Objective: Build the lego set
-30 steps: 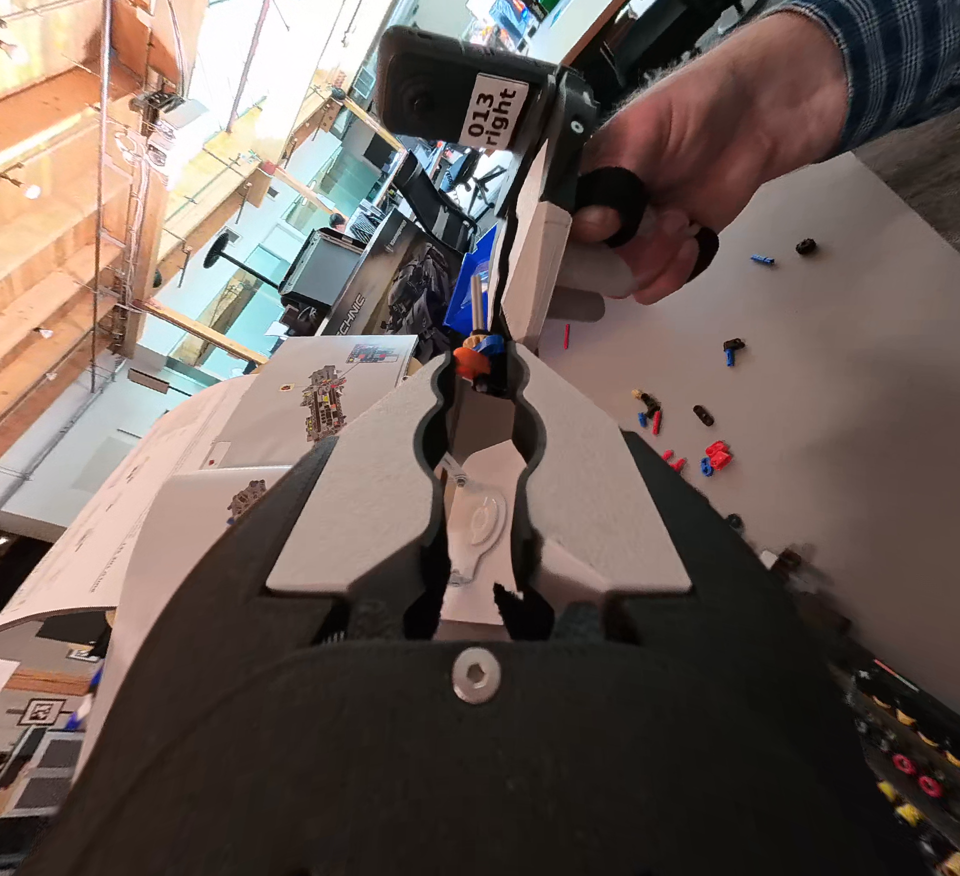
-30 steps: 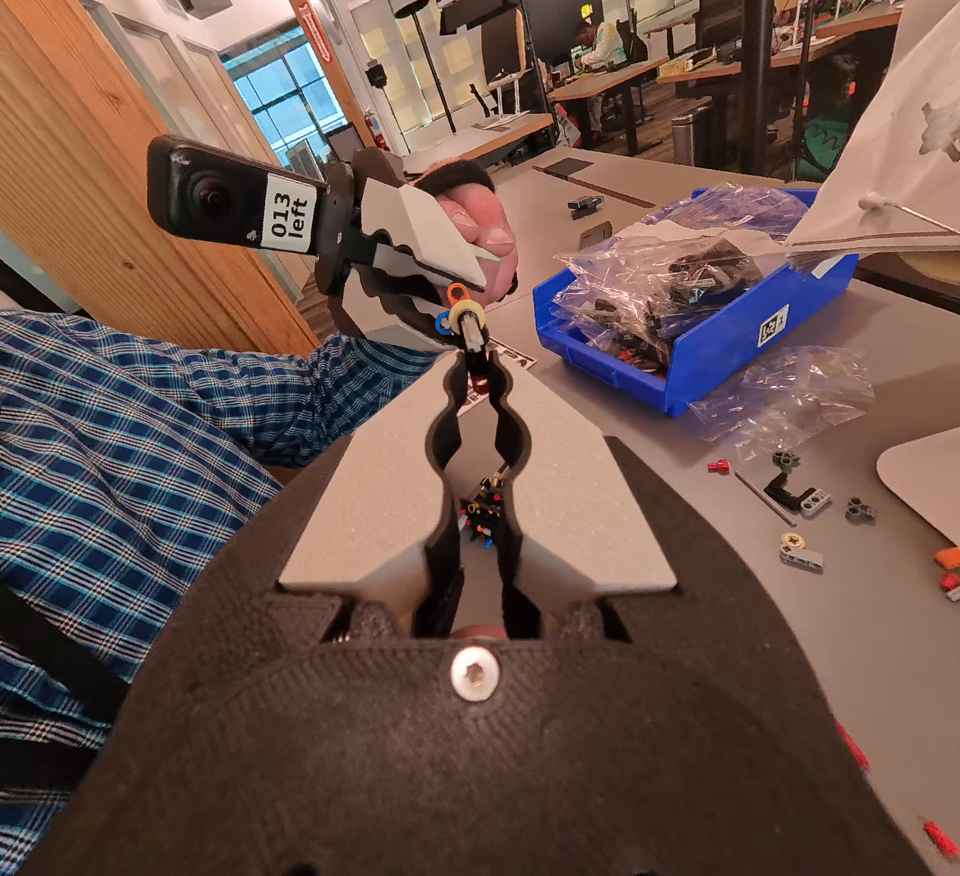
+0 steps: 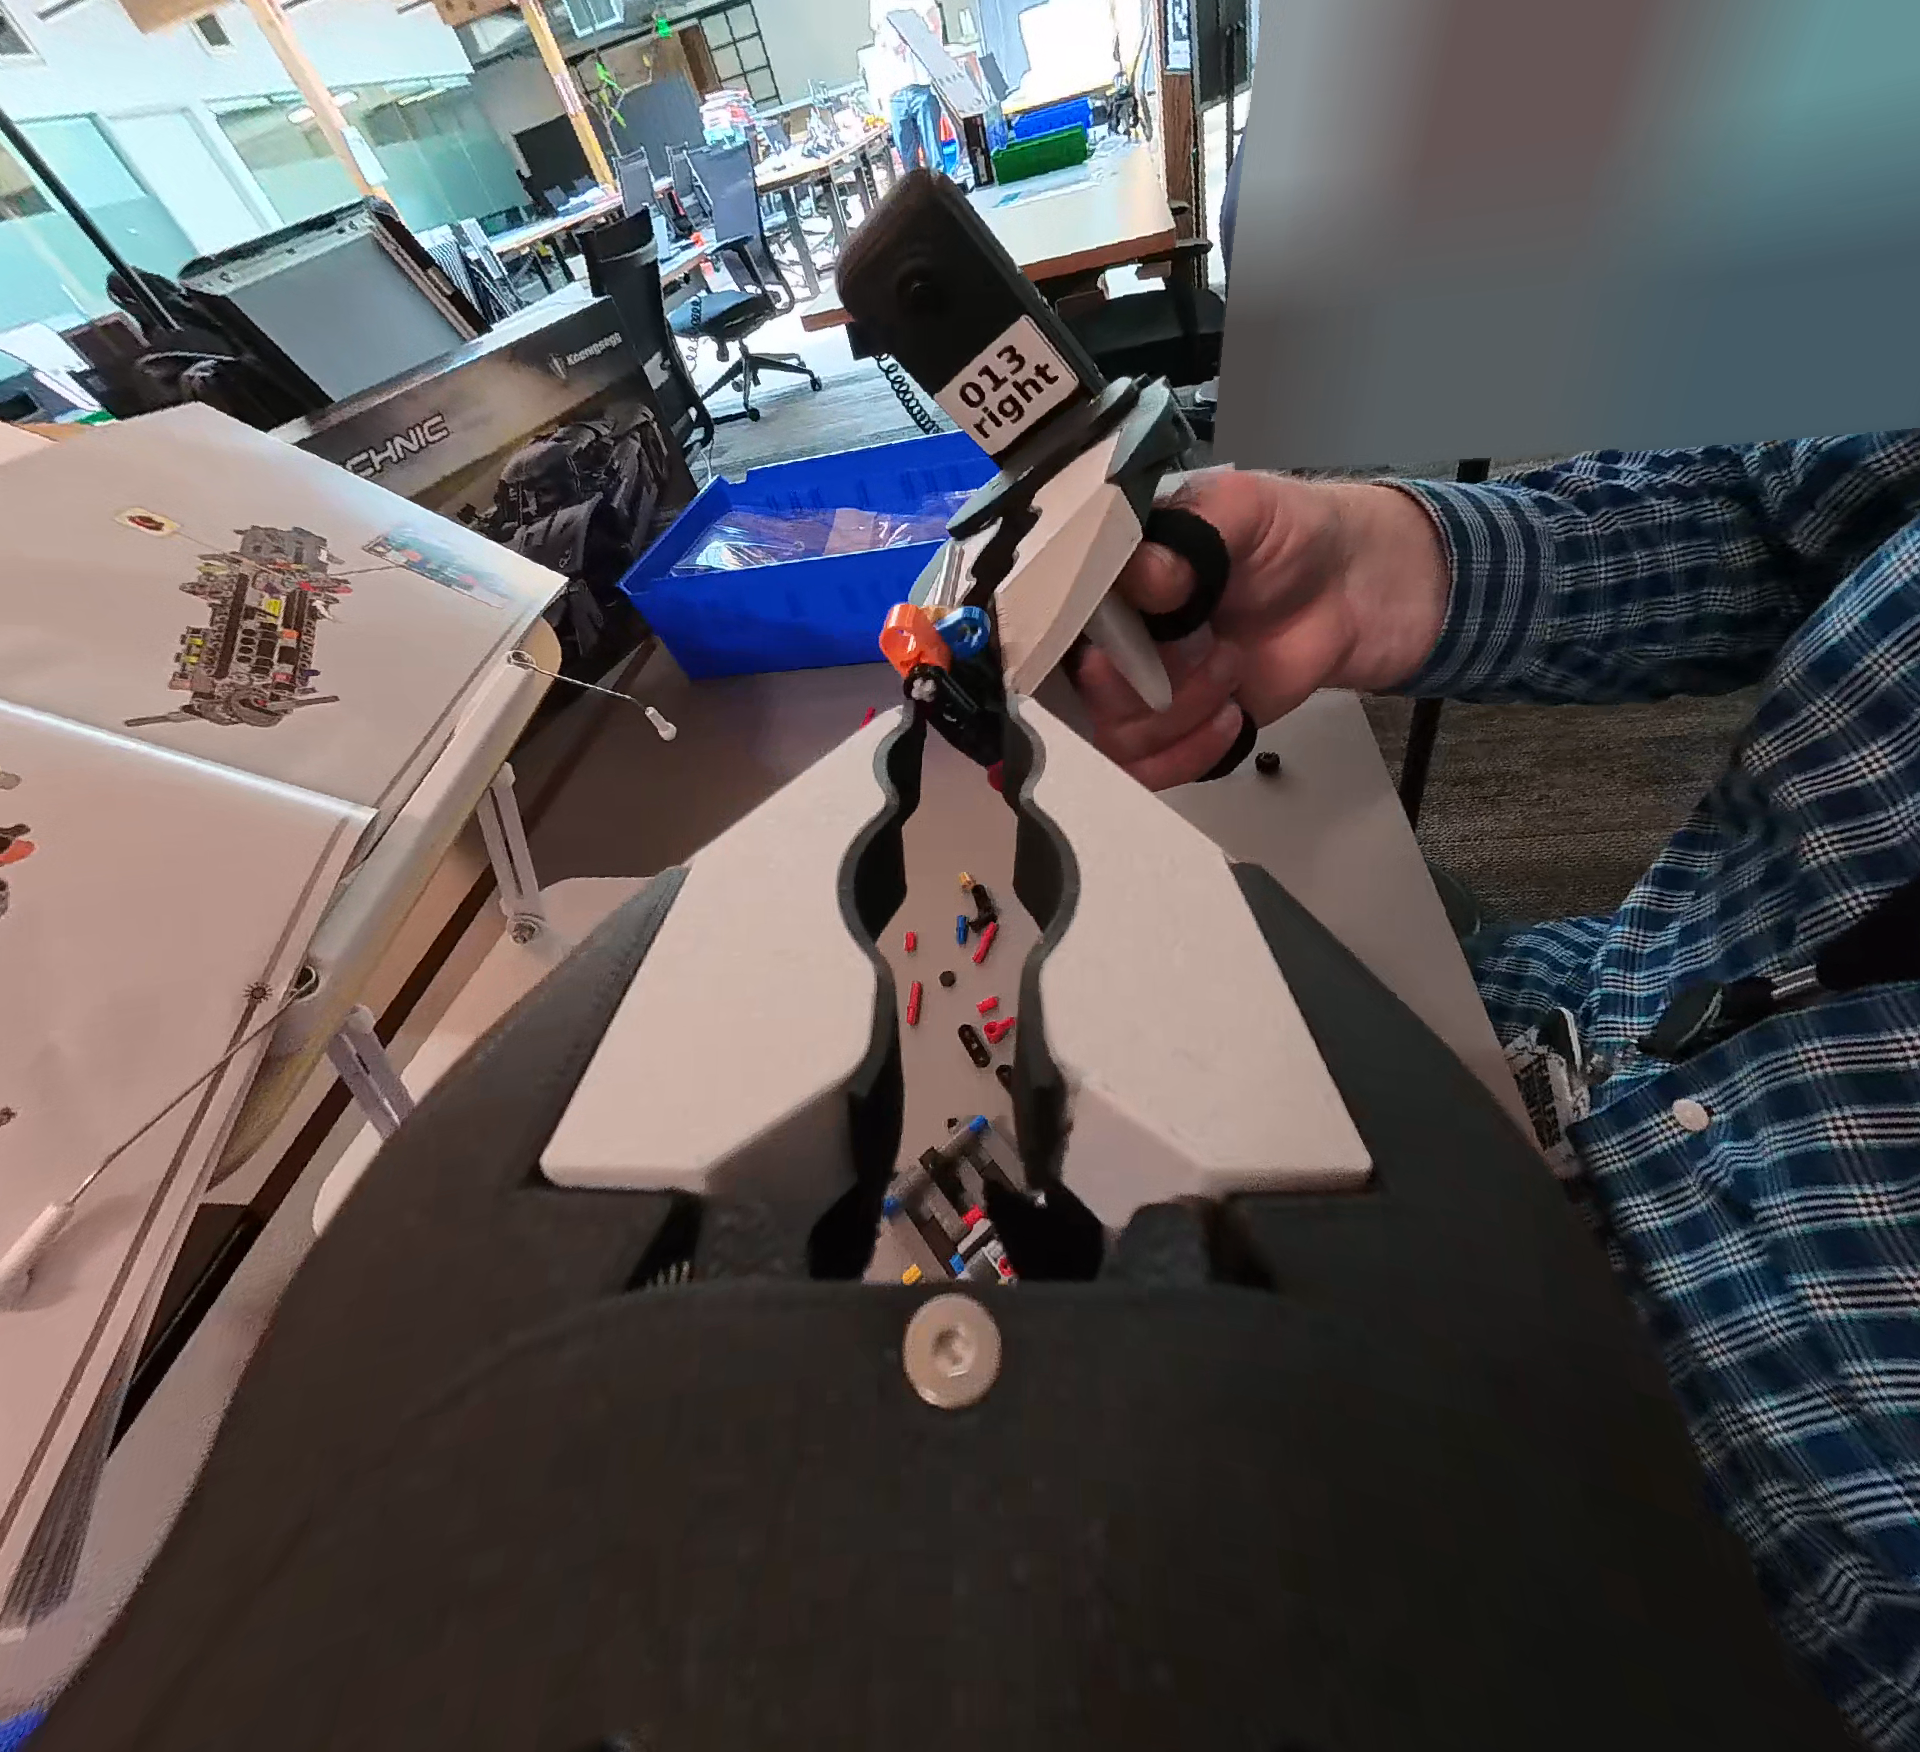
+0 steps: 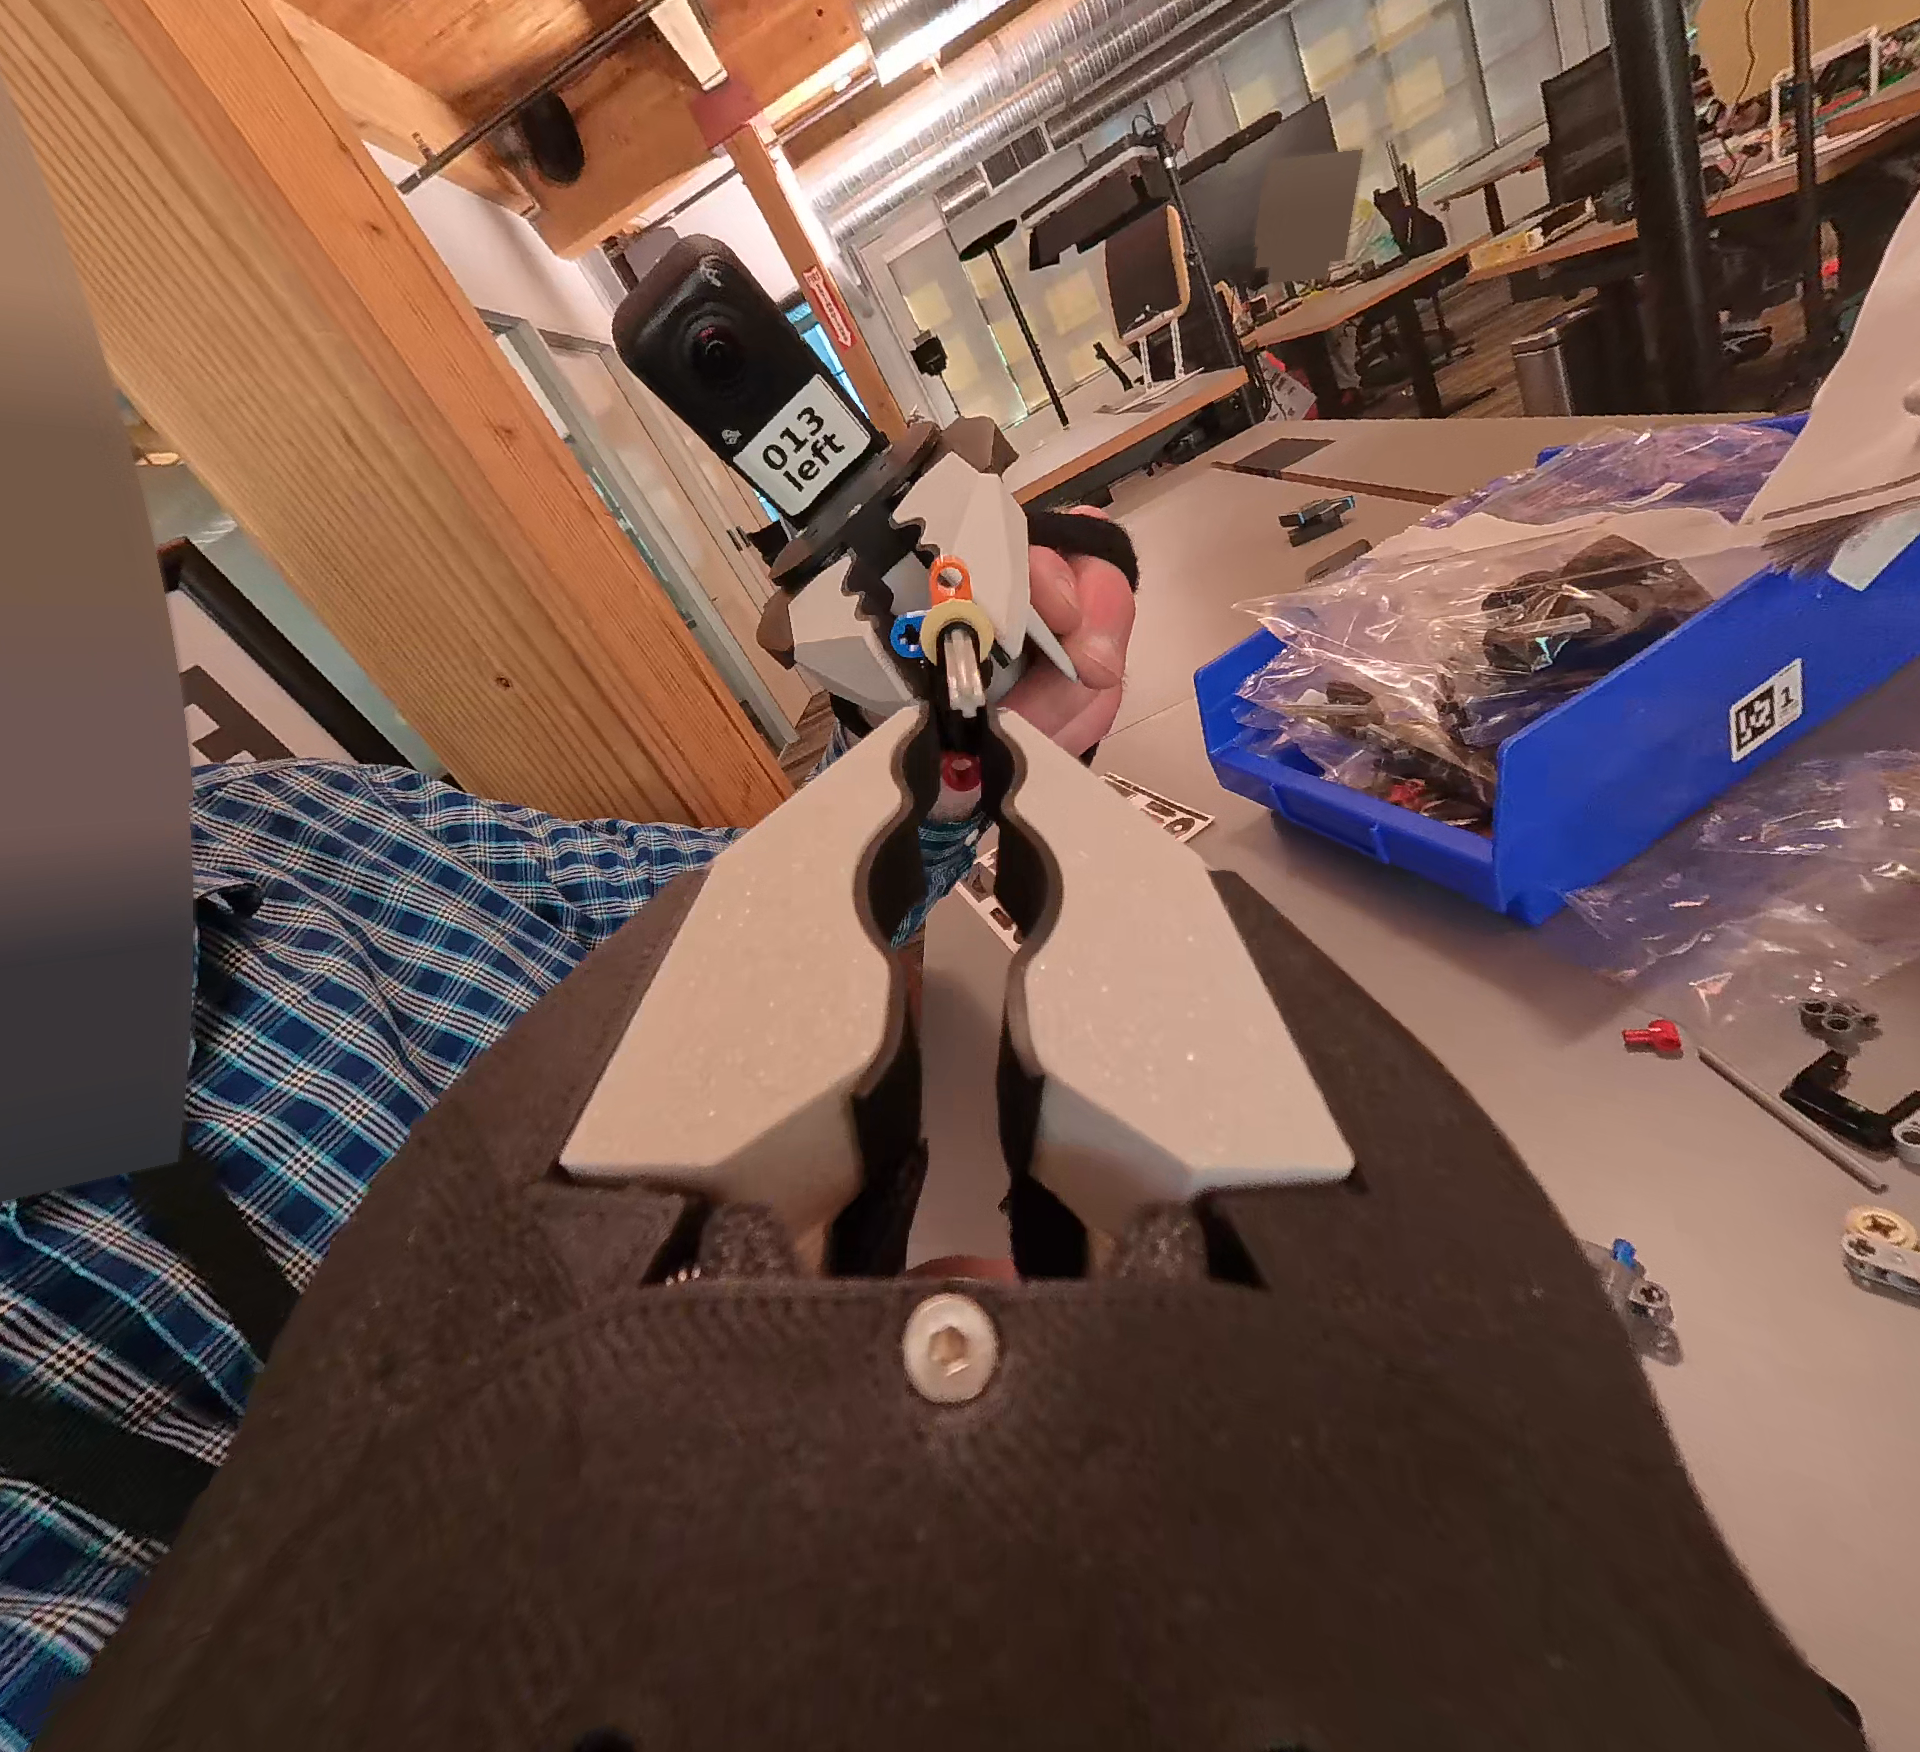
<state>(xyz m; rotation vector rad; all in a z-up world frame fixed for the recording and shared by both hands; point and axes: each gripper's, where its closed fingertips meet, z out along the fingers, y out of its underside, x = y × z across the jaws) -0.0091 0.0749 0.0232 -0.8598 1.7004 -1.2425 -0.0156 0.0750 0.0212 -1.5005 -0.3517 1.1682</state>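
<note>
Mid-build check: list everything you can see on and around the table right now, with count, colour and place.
lego sub-assembly: one, black with orange, blue and pale ring parts, held in the air between both gripper tips
loose lego pieces: many, mostly red, black and blue, scattered on the grey table
parts bin: one, blue, on the table, filled with clear bags of pieces
empty clear bag: one, in front of the bin
instruction booklet: one, white, open on a stand at the left
set box: one, dark, behind the booklet
left gripper: grey fingers, shut on the sub-assembly
right gripper: grey fingers, shut on it too
right hand: on the right gripper's handle
</note>
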